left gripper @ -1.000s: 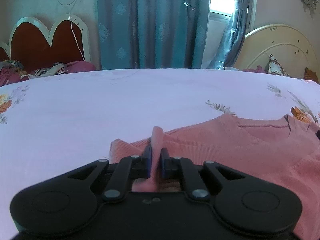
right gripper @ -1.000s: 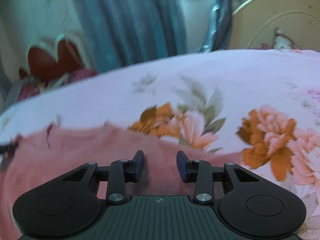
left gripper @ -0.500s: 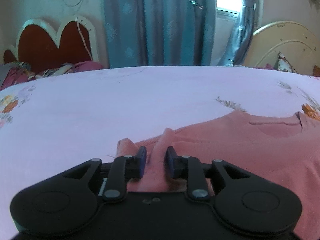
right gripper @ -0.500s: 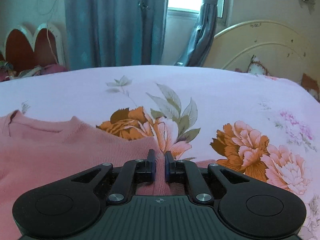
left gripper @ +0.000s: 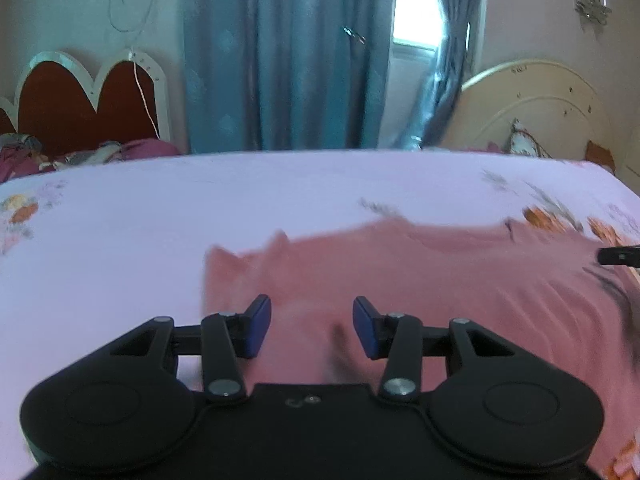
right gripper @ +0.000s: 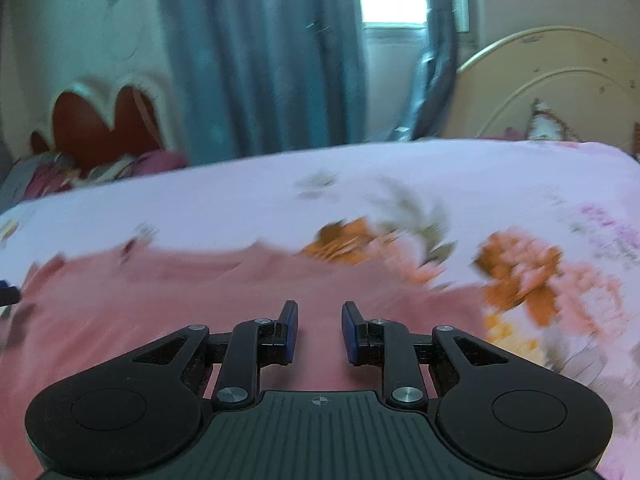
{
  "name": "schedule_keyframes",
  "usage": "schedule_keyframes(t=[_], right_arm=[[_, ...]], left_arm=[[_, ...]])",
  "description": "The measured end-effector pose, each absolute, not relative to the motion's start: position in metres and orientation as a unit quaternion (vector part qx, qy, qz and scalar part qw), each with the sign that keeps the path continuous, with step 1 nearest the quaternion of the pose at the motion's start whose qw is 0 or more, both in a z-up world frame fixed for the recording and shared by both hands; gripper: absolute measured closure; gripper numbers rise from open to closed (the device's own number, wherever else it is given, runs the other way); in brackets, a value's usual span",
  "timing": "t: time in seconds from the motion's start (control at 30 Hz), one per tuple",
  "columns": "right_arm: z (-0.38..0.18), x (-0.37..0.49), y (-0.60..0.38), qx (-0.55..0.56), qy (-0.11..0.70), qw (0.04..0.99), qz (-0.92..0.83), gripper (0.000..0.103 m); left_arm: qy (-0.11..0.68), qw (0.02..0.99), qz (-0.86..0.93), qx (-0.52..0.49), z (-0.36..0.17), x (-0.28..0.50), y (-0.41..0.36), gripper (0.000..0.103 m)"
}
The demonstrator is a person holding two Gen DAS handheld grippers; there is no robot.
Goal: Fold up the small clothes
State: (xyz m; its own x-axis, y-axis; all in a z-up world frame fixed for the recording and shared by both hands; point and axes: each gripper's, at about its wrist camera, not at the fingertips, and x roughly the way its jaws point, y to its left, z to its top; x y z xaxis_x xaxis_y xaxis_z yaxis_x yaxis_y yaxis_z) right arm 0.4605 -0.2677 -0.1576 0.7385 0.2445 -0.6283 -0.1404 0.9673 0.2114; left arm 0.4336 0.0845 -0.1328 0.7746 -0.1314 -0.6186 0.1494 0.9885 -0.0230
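Item one, my left gripper (left gripper: 312, 326): jaws apart, just been opening, blue pads clear of the cloth, nothing clamped between them.

Item two, my right gripper (right gripper: 319, 330): jaws apart by a narrower gap, also just been opening, nothing pinched; pink knit shows through the gap.

Item three, pink knitted top (left gripper: 420, 280): lies spread flat on the bed, neckline toward the far side. In my left view its left edge sits just ahead of the gripper, with a small raised peak of fabric (left gripper: 280, 240) along the far edge. In my right view the same top (right gripper: 160, 292) fills the lower left, its right edge ending near the orange flowers.

Item four, bed sheet (left gripper: 160, 208): pale lilac, printed with orange flowers (right gripper: 520, 276) and grey-green leaves.

Item five, background: teal curtains (left gripper: 288, 60), a lit window (left gripper: 412, 12), a red scalloped headboard (left gripper: 80, 104) at left, a cream curved headboard (left gripper: 532, 108) at right.

Both views are blurred.
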Motion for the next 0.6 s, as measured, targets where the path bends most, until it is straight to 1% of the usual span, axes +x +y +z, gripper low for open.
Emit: schedule_keyframes(t=[0.13, 0.23, 0.27, 0.33, 0.43, 0.53, 0.6], right_arm=[[-0.164, 0.448, -0.244, 0.064, 0.351, 0.925, 0.127, 0.079], [-0.169, 0.442, -0.234, 0.063, 0.358, 0.921, 0.136, 0.079], [-0.171, 0.441, -0.229, 0.059, 0.36, 0.921, 0.137, 0.079], [-0.176, 0.439, -0.222, 0.038, 0.36, 0.923, 0.133, 0.079], [-0.189, 0.438, -0.227, -0.013, 0.354, 0.93, 0.1, 0.08], [-0.195, 0.44, -0.254, 0.028, 0.363, 0.929, 0.068, 0.078], [-0.192, 0.439, -0.255, 0.025, 0.368, 0.927, 0.064, 0.078]], left_arm=[[0.327, 0.944, -0.04, 0.017, -0.143, 0.416, 0.088, 0.06], [0.341, 0.938, -0.048, 0.027, -0.15, 0.414, 0.09, 0.064], [0.346, 0.937, -0.047, 0.035, -0.154, 0.414, 0.09, 0.064], [0.349, 0.934, -0.025, 0.066, -0.163, 0.413, 0.088, 0.064], [0.337, 0.938, -0.007, 0.084, -0.167, 0.407, 0.093, 0.064], [0.339, 0.937, -0.003, 0.082, -0.168, 0.404, 0.097, 0.064], [0.345, 0.935, -0.001, 0.08, -0.164, 0.406, 0.097, 0.064]])
